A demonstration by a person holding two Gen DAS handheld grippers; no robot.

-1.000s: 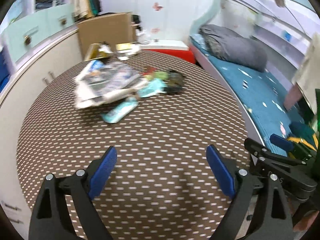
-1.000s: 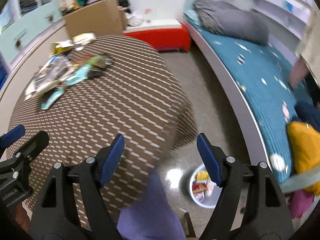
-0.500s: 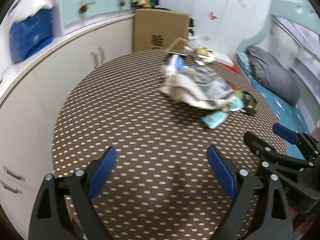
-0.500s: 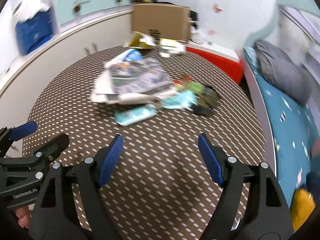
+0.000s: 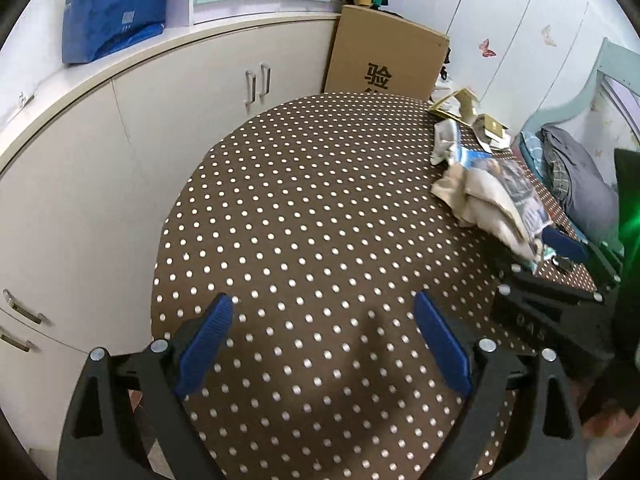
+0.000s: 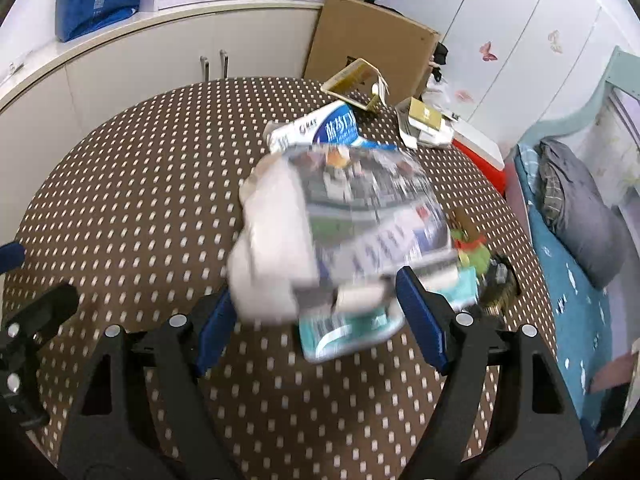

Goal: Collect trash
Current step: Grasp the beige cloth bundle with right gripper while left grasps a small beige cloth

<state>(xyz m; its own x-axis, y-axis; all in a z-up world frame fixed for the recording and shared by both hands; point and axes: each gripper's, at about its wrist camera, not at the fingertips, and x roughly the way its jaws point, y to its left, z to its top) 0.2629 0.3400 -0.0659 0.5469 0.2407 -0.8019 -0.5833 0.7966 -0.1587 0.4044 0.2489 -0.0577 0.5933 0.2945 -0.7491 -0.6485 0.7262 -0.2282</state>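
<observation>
A trash pile lies on the brown dotted round table (image 6: pixel 120 200): a crumpled newspaper bundle (image 6: pixel 340 220), a teal packet (image 6: pixel 348 328) under its near end, a blue-and-white bag (image 6: pixel 320 128), and green and dark wrappers (image 6: pixel 472 248). My right gripper (image 6: pixel 316 300) is open, and its blue pads flank the near end of the bundle and the teal packet without pressing on them. My left gripper (image 5: pixel 322 320) is open over bare cloth, with the newspaper bundle (image 5: pixel 488 196) far to its right. The right gripper (image 5: pixel 552 272) shows beside that bundle.
A yellow carton (image 6: pixel 356 76) and a gold box (image 6: pixel 426 120) sit at the table's far edge. Behind stand a large cardboard box (image 5: pixel 384 56) and white cabinets (image 5: pixel 120 140) with a blue bag (image 5: pixel 112 12) on top. A bed with grey bedding (image 6: pixel 580 208) runs along the right.
Both grippers swung left across the table. The right one came from the table's edge up to the trash pile. The pile slid to the right in the left wrist view. Both jaws kept their width.
</observation>
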